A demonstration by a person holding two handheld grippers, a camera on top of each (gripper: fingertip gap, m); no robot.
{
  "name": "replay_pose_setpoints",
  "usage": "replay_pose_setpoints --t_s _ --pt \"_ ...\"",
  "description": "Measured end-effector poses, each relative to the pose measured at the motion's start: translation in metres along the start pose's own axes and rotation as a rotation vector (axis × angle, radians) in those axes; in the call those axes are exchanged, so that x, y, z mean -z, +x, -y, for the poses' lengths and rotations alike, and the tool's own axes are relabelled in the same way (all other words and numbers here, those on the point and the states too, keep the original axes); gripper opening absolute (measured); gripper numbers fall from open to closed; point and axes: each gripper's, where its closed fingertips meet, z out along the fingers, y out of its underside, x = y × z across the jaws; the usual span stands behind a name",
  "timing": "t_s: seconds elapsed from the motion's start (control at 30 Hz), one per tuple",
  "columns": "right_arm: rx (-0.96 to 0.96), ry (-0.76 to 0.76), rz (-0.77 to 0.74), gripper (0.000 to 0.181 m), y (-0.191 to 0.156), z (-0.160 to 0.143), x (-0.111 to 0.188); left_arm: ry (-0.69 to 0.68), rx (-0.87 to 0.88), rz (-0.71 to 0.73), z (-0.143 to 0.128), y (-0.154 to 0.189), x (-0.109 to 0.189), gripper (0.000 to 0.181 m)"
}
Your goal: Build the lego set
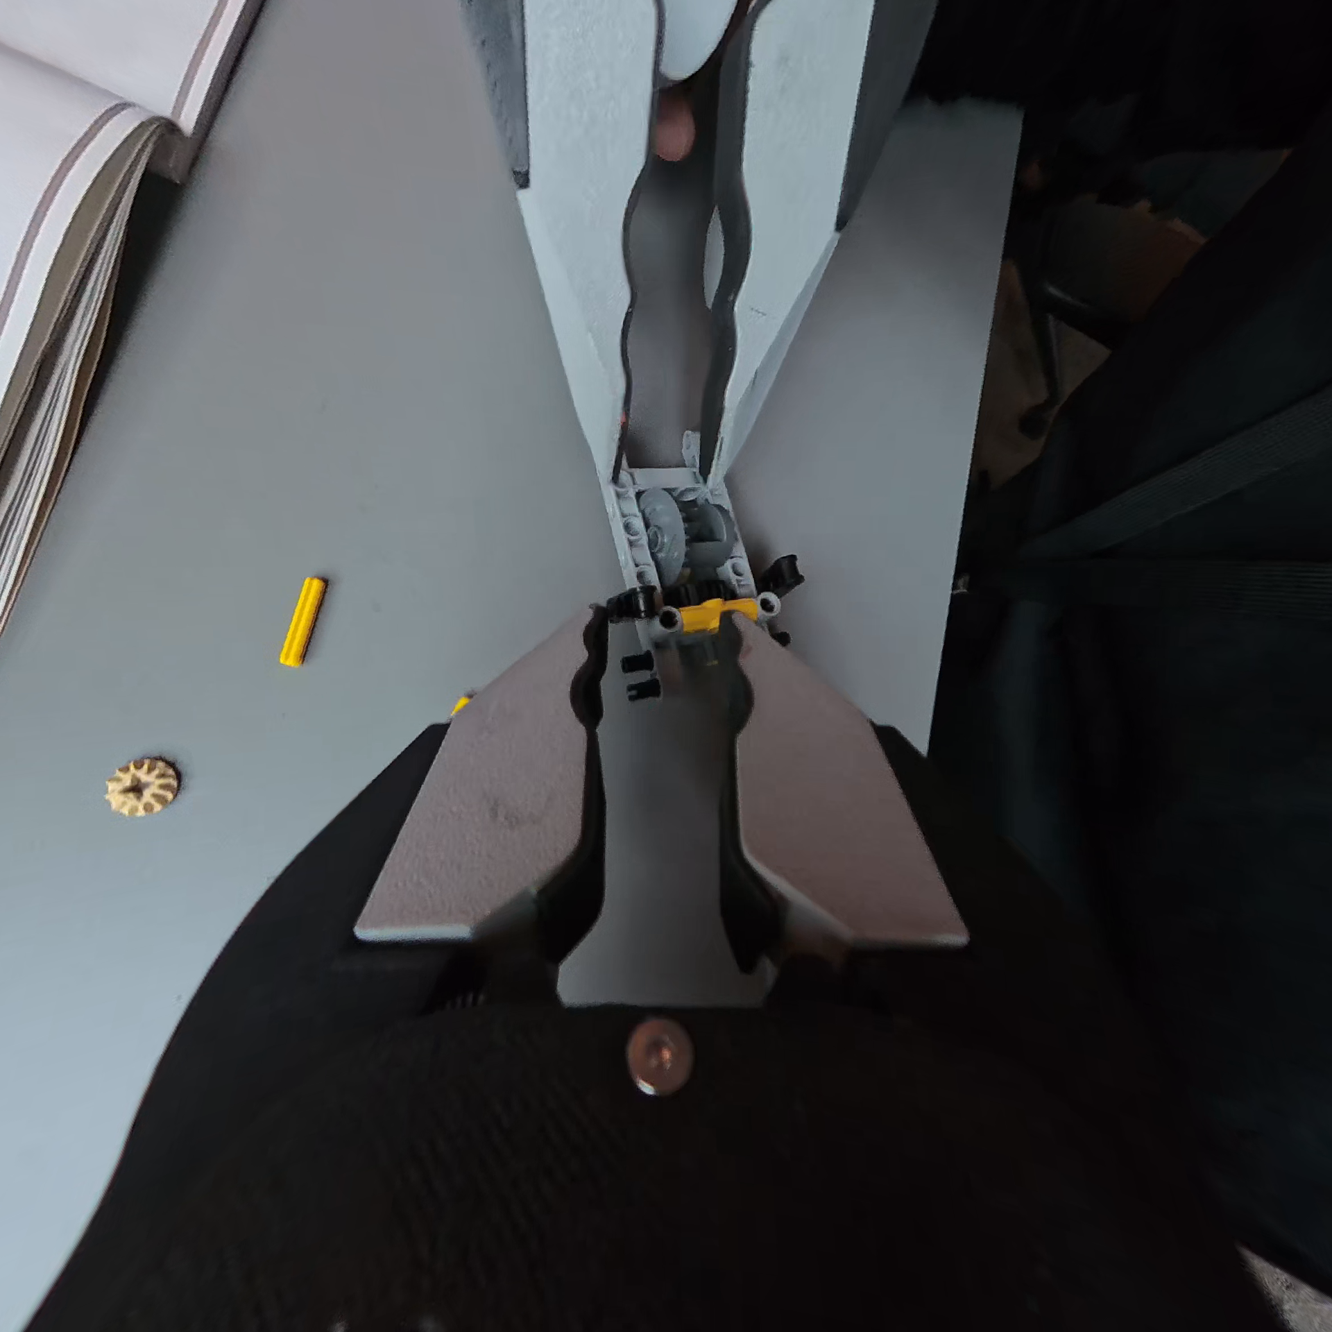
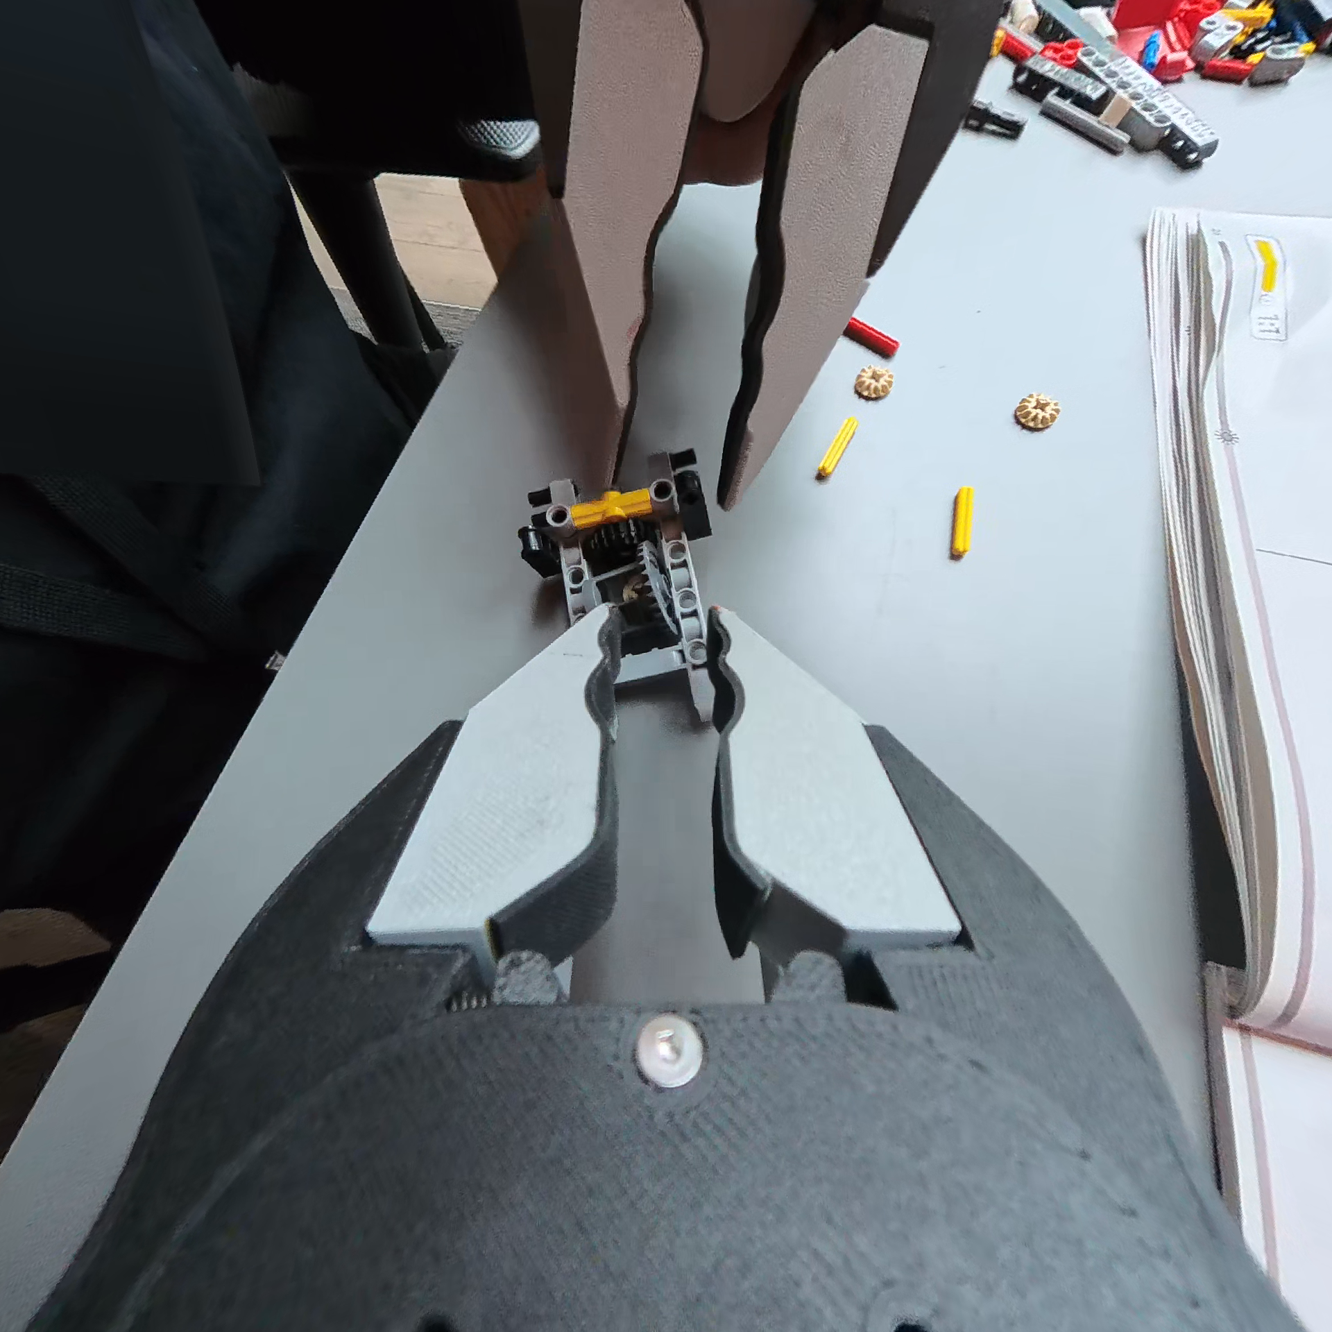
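Tongs, two: right tongs (image 2: 659, 627) pinch the one grey assembly (image 2: 634, 569), left tongs (image 2: 667, 494) spread.

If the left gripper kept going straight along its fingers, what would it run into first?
The left gripper would first press further into the grey gear assembly already at its fingertips. Directly behind that sits the right gripper, holding the assembly's far end. Exact depth is unclear.

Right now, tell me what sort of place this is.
Probably an office or hobby desk: a grey table, an open instruction booklet, a pile of loose bricks, and a chair beside it.
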Motion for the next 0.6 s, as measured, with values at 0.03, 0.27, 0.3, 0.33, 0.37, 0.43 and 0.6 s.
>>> replay_pose_setpoints --t_s 0.03,0.27,0.3,0.33,0.37,0.43,0.6 --pt "0.007 0.006 -0.005 0.019 0.000 0.001 0.001 0.014 0.013 -0.003 0.000 0.000 0.002 0.028" --pt "0.105 -0.047 -0.071 0.003 -0.002 0.001 -0.010 0.075 0.041 0.019 0.002 -0.002 0.009 0.027" --pt "0.120 -0.062 -0.083 0.002 -0.001 -0.002 -0.012 0.076 0.052 0.012 0.001 -0.003 0.008 0.027" --pt "0.126 -0.063 -0.087 0.001 0.000 -0.003 -0.014 0.078 0.059 0.010 0.000 -0.004 0.006 0.027" --pt "0.122 -0.065 -0.084 0.000 0.000 -0.004 -0.015 0.081 0.065 0.014 -0.001 -0.006 0.005 0.027" --pt "0.113 -0.070 -0.067 0.000 -0.002 -0.004 -0.014 0.082 0.073 0.015 -0.004 -0.008 0.003 0.026" --pt "0.058 0.074 -0.039 0.000 -0.004 0.013 0.001 0.109 0.066 0.023 -0.001 -0.008 0.004 0.021"
